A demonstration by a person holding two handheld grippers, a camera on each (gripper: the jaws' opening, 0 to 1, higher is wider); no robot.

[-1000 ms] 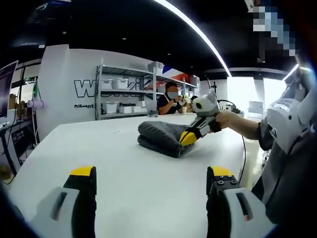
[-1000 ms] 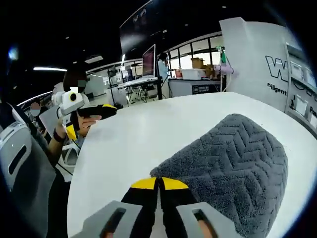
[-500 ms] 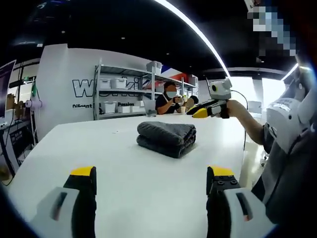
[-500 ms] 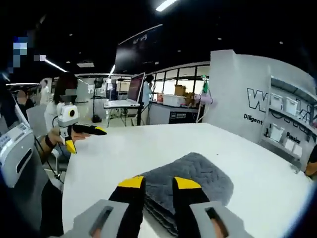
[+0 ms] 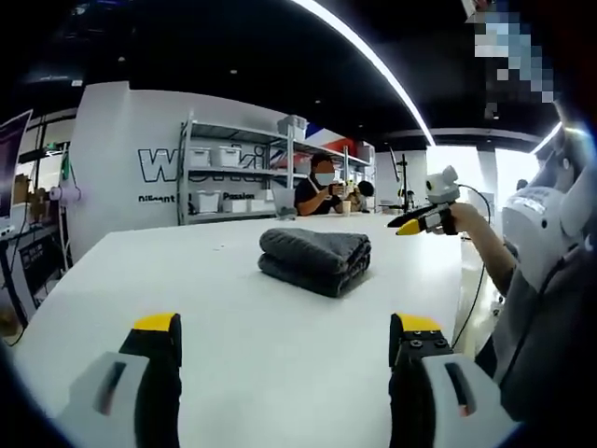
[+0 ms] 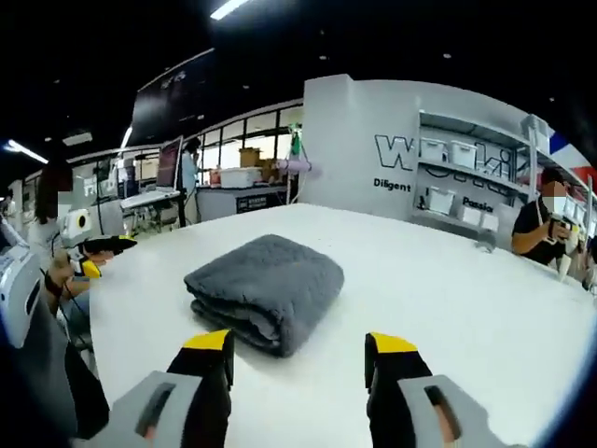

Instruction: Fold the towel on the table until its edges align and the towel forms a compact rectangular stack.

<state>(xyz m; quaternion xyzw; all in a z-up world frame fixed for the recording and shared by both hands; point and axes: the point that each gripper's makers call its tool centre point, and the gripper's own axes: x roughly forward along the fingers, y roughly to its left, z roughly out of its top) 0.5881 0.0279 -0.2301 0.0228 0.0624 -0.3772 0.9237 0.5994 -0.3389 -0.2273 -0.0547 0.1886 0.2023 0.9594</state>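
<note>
Towel (image 6: 265, 290): grey, folded into a compact layered stack, lying on the white worktop (image 5: 233, 345), untouched. Right hand-held gripper (image 6: 300, 347): jaws spread wide, empty, just short of the towel's folded edge. Left hand-held gripper (image 5: 284, 329): jaws wide apart, empty, well back from the towel. Beyond: shelving (image 5: 233, 177) with bins; a seated person (image 5: 320, 189) behind the worktop.

A dark grey towel (image 5: 313, 260) (image 6: 265, 289) lies folded into a thick, compact stack on the white table (image 5: 233, 327) (image 6: 466, 299). Its layered edges show along one side, and the rounded fold faces the other. Nothing touches it.
</note>
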